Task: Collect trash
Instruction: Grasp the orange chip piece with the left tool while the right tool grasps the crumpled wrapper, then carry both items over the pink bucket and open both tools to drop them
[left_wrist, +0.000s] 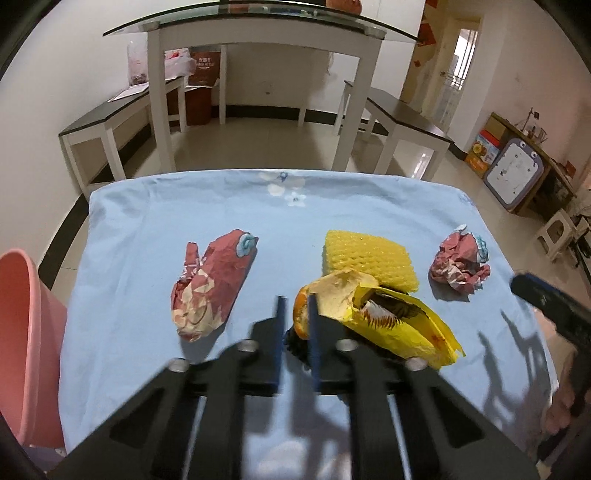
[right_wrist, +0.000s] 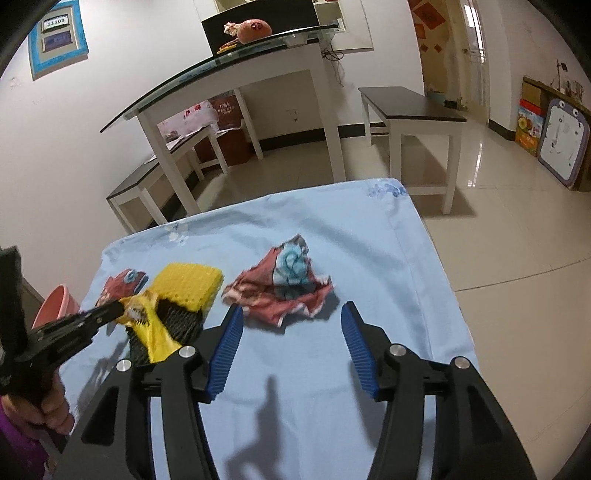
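Observation:
My left gripper (left_wrist: 295, 301) is shut on the edge of a yellow wrapper (left_wrist: 399, 321) with orange peel (left_wrist: 301, 325) at its lip; the right wrist view shows its tip (right_wrist: 120, 308) pinching that wrapper (right_wrist: 155, 332). A black ridged liner (right_wrist: 181, 325) lies under the wrapper. Behind it sits a yellow foam net (left_wrist: 365, 258). A flattened red paper (left_wrist: 210, 288) lies to the left and a crumpled red paper ball (left_wrist: 460, 264) to the right. My right gripper (right_wrist: 291, 314) is open, just short of that crumpled paper (right_wrist: 284, 291), not touching it.
A light blue cloth (left_wrist: 147, 221) covers the table. A pink bin (left_wrist: 26, 332) stands off the table's left side. Beyond the far edge are a glass-topped white table (left_wrist: 258, 33) and dark benches (left_wrist: 402, 114). A hand (right_wrist: 55, 402) holds the left gripper.

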